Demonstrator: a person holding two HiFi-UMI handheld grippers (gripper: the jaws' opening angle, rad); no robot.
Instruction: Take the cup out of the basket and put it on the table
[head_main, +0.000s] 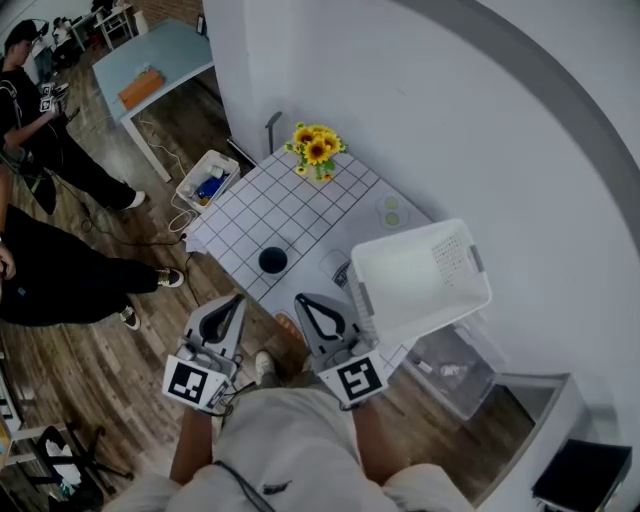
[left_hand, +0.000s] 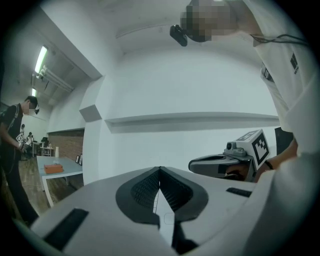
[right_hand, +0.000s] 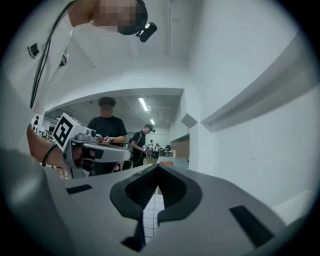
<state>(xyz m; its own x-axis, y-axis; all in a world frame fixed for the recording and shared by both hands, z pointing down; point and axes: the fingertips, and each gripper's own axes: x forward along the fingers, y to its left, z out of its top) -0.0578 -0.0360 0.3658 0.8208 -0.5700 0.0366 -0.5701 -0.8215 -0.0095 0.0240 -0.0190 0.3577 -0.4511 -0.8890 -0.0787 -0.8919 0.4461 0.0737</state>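
The left gripper (left_hand: 160, 171) has its jaws closed tip to tip, nothing between them. Right of the fingers the right gripper (left_hand: 197, 164) lies level. Far to their left are a person (left_hand: 12, 145) and a table (left_hand: 72, 169).

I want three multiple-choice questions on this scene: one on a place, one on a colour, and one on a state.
1. Where do the sunflowers stand?
A. in the basket
B. on the table
C. on the floor

2. Which colour is the basket?
A. white
B. red
C. black

3. How are the jaws of the right tool?
A. wide apart
B. closed on a cup
C. closed, with nothing between

Answers: B, they stand on the checked table; A, its walls are white; C, the right gripper view shows the pads meeting with nothing between.
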